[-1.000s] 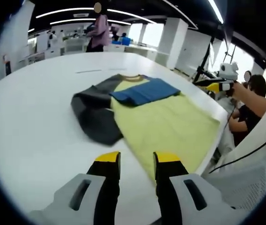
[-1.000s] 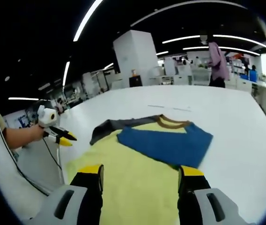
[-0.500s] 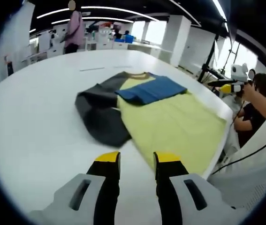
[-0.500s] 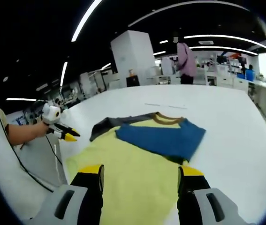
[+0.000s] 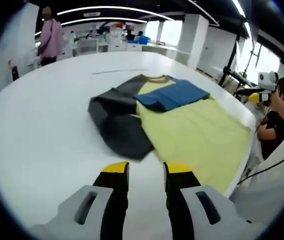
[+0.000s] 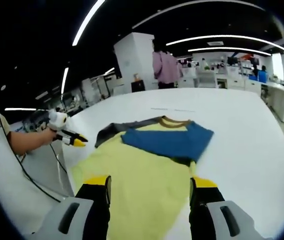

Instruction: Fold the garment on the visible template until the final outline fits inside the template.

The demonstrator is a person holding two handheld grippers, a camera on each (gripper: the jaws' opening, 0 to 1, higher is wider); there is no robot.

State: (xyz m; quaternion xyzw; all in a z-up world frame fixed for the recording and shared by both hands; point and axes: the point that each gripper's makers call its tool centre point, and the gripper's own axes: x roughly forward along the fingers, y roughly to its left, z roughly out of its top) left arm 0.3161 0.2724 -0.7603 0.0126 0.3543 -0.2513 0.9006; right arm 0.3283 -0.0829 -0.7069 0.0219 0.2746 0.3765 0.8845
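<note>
1. A yellow T-shirt lies spread on a large white table, its blue sleeve already folded across the chest and its dark grey sleeve still flung out flat to the side

2. The left gripper hangs low above bare table just short of the grey sleeve's near edge, its yellow-tipped jaws narrowly parted and holding nothing

3. The right gripper hovers over the shirt's hem, jaws set wide and empty, the yellow cloth showing between them

4. Over the last second the left gripper view has closed in on the grey sleeve, which now sits nearer and larger ahead of the jaws; the shirt itself has not been disturbed, so this reads as the hand advancing, not the cloth moving

5. The right gripper view has barely altered against the shirt, the jaw gap unchanged

6. A thin line marked on the table beyond the collar may be part of the template, though it is too faint to say

7. One sleeve is in, one is out: the likely next step is a pinch on the grey sleeve, then a fold over the chest

8. Another person's hand with a similar gripper shows off the table's edge, and a person in pink stands beyond it
</note>
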